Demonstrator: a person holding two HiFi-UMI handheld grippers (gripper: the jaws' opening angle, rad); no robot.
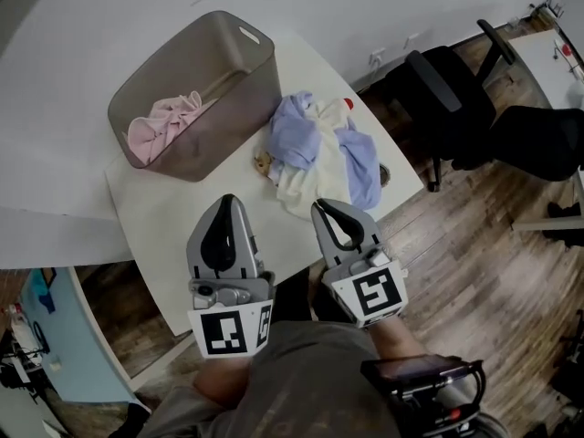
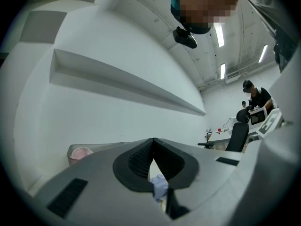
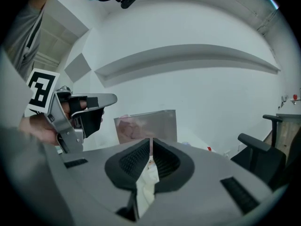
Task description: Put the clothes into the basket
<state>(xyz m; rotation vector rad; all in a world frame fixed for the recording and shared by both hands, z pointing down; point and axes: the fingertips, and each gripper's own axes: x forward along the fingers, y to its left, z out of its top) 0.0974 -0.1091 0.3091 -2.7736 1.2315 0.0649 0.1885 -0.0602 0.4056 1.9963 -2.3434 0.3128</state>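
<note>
A translucent grey-brown basket (image 1: 242,62) stands on the far left of the white table (image 1: 164,217), with a pink garment (image 1: 164,126) lying inside it. To its right is a loose pile of clothes (image 1: 319,149), lavender-blue and cream. Both grippers hover side by side over the table's near edge, short of the pile. My left gripper (image 1: 228,201) is shut and empty, and so is my right gripper (image 1: 321,206). Past the shut left jaws I see lavender cloth (image 2: 160,186) and the basket (image 2: 80,152). Past the shut right jaws I see cream cloth (image 3: 146,185) and the basket (image 3: 146,124).
A black office chair (image 1: 447,89) stands on the wooden floor (image 1: 474,272) right of the table. A white wall with a ledge (image 3: 188,55) rises behind the basket. Another desk and a person (image 2: 256,95) are far off to the right.
</note>
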